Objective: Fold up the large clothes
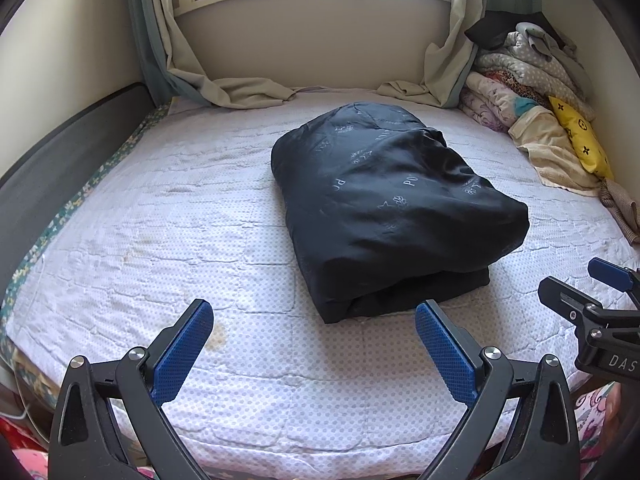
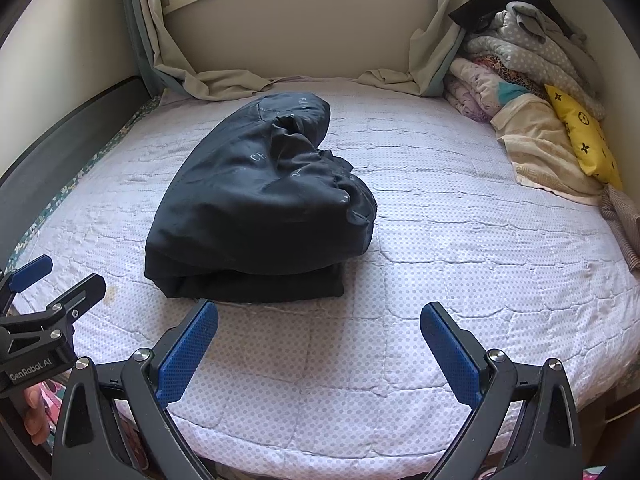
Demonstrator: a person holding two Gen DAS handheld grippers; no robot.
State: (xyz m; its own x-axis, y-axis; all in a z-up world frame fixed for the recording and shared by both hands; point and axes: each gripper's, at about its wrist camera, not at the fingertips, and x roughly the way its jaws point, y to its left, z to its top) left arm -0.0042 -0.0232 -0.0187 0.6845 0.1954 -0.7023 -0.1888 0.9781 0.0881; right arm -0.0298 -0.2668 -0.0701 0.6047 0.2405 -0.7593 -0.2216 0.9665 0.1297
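Both my fingers (image 1: 314,346) (image 2: 319,346) gape empty short of the folded garment (image 1: 394,204) (puffy top layer may spring open).

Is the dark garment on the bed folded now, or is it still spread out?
Folded. The dark garment lies on the mattress as a compact, puffy bundle with stacked layers visible at its near edge. Both tongs are open and hold nothing.

"GenRobot.AI" is read on the left gripper (image 2: 60,300) body at the left edge. "DAS" is seen on the right gripper (image 1: 592,284). Pale letters "PO" are printed on the dark garment (image 1: 392,200).
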